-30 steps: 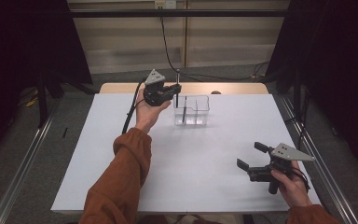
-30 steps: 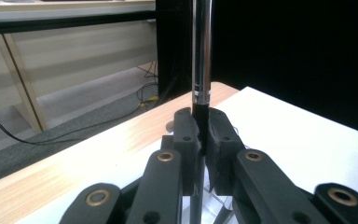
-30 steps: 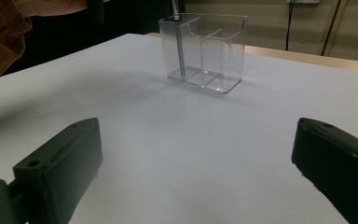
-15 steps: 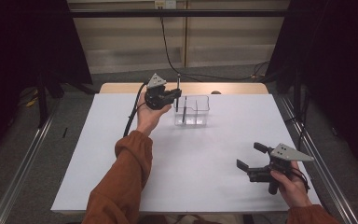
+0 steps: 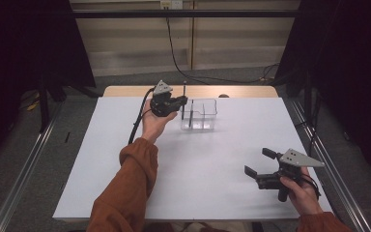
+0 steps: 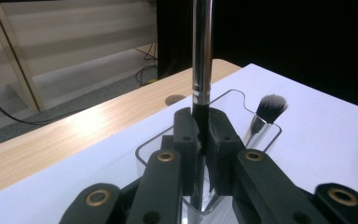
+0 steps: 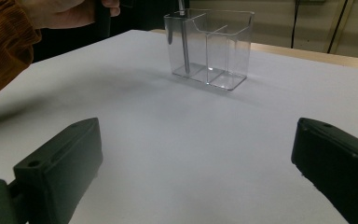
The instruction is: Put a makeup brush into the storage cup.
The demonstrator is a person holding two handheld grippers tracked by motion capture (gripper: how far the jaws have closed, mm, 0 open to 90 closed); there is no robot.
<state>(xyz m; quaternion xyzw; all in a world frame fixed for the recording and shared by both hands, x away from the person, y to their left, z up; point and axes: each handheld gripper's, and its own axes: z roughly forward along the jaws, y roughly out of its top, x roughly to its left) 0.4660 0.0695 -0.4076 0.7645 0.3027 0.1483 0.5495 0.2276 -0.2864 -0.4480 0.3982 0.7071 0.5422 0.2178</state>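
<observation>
right now the left gripper (image 5: 179,102) is at the far left of the clear organizer (image 5: 200,115), jaws pinched tight on a long makeup brush (image 6: 201,60). brush's long axis is upright, nearly straight up and down: in the left gripper view the silver handle rises above the jaws and the dark lower part runs down between them into the organizer's near-left compartment. cannot tell if its lower end touches the bottom yet. a second brush (image 6: 266,112) with a dark bristle head already leans in a compartment on the far side of the held one. organizer sits toward the far middle of the white table (image 5: 125,169), split into compartments by clear walls. key relation: the brush is already lined up over and partly inside the opening, so the move looks like a short straight drop and then opening the jaws, not any sideways travel. left hand is the one at the organizer. right gripper (image 5: 261,166) is near right of the table, well apart from the organizer, jaws spread wide with nothing between them, pointing toward the organizer (image 7: 209,46).
</observation>
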